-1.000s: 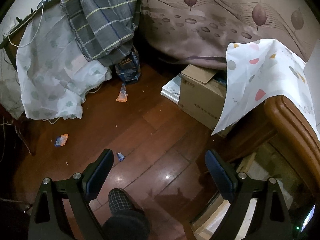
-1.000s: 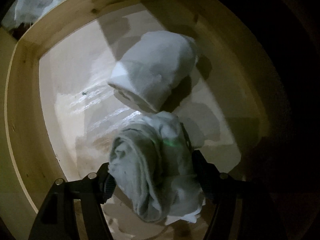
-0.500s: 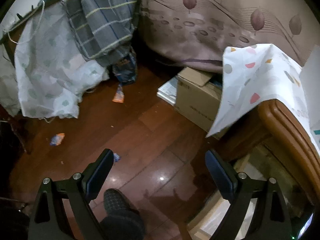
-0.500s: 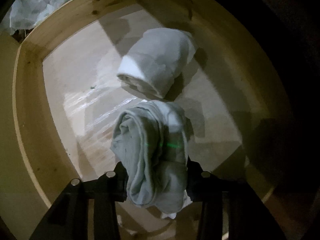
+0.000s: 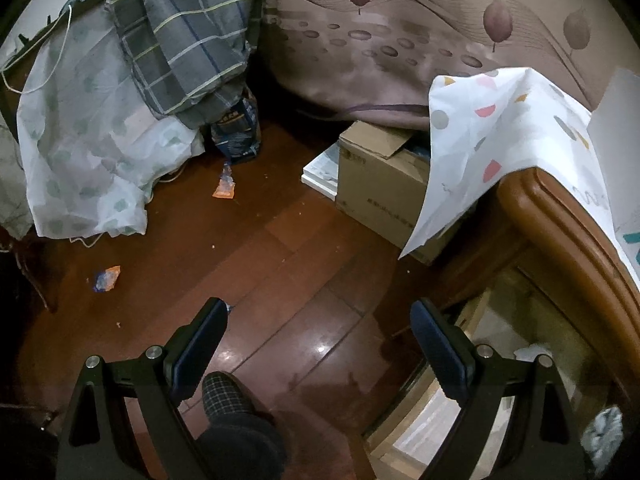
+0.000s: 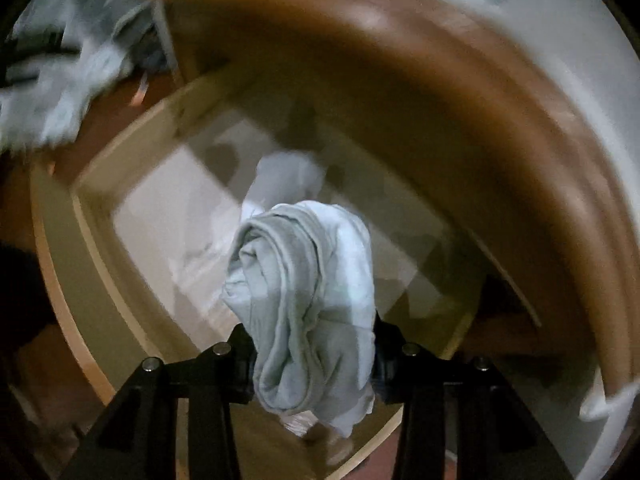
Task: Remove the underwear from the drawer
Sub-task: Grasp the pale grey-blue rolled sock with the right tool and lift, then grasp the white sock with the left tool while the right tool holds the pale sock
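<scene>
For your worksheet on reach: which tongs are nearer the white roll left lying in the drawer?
Right. The right tongs hang just above the white roll, shut on a grey bundle. The left tongs are open over the floor, beside the drawer.

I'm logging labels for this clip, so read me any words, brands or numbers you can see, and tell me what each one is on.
No text here can be read.
Cardboard box: a small mark near its top corner and a printed line low on its side, both too small to read.
Dark blue bag: pale print, blurred.
Orange wrapper: too small.
Right wrist view: motion-blurred, no text visible.
</scene>
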{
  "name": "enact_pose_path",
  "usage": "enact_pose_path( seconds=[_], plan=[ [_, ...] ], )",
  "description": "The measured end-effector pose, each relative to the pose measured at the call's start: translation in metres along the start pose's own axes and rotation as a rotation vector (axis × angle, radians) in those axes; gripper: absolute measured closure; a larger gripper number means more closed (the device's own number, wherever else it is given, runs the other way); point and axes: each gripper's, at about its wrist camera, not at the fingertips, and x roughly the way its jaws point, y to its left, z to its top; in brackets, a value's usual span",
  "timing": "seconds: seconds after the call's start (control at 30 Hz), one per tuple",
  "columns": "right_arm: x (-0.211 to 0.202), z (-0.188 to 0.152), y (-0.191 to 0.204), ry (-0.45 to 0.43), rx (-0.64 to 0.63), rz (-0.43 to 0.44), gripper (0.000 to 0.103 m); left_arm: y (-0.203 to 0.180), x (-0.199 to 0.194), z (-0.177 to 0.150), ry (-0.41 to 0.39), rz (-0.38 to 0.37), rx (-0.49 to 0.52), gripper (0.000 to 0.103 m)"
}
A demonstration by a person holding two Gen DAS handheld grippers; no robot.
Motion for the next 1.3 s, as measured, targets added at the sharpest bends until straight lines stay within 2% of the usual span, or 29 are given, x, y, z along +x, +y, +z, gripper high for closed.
enact_pose_path(
  seconds=[0.07,0.17,0.3,0.37,0.43,0.6,0.7,0.77,0.9,1.03,1.13,1.23,1.3],
  plan=[
    [-0.021,0.000,-0.005,-0.048,0.092,-0.002,0.061,-0.004,-0.001,-0.003,-0.002,-0.004,0.014,0.012],
    [-0.037,-0.023,-0.016,-0.134,0.250,0.000,0.061,-0.015,0.000,-0.007,0.000,-0.009,0.054,0.012],
    [-0.056,-0.049,-0.028,-0.238,0.426,-0.083,0.061,-0.032,0.000,-0.015,0.000,-0.017,0.113,0.012],
    [-0.064,-0.056,-0.035,-0.277,0.469,-0.119,0.061,-0.042,0.001,-0.022,0.015,-0.038,0.150,0.012],
    [-0.082,-0.064,-0.043,-0.331,0.509,-0.193,0.061,-0.051,0.001,-0.029,0.035,-0.061,0.176,0.012],
    [-0.107,-0.080,-0.059,-0.411,0.612,-0.257,0.061,-0.076,-0.001,-0.055,0.122,-0.176,0.232,0.012],
    [-0.110,-0.087,-0.071,-0.438,0.674,-0.228,0.061,-0.098,-0.003,-0.075,0.150,-0.218,0.250,0.012],
    [-0.110,-0.088,-0.076,-0.451,0.703,-0.204,0.061,-0.116,-0.002,-0.087,0.197,-0.267,0.250,0.012],
    [-0.114,-0.093,-0.087,-0.463,0.722,-0.183,0.061,-0.140,-0.001,-0.098,0.238,-0.344,0.139,0.012],
    [-0.117,-0.099,-0.093,-0.479,0.747,-0.163,0.061,-0.166,0.018,-0.109,0.345,-0.352,0.078,0.020],
    [-0.122,-0.102,-0.096,-0.495,0.756,-0.157,0.061,-0.177,0.029,-0.113,0.367,-0.316,0.058,0.025],
    [-0.127,-0.104,-0.101,-0.514,0.768,-0.145,0.061,-0.189,0.040,-0.114,0.374,-0.290,0.090,0.030],
    [-0.129,-0.105,-0.104,-0.520,0.776,-0.129,0.061,-0.190,0.041,-0.115,0.339,-0.299,0.067,0.032]
  ],
)
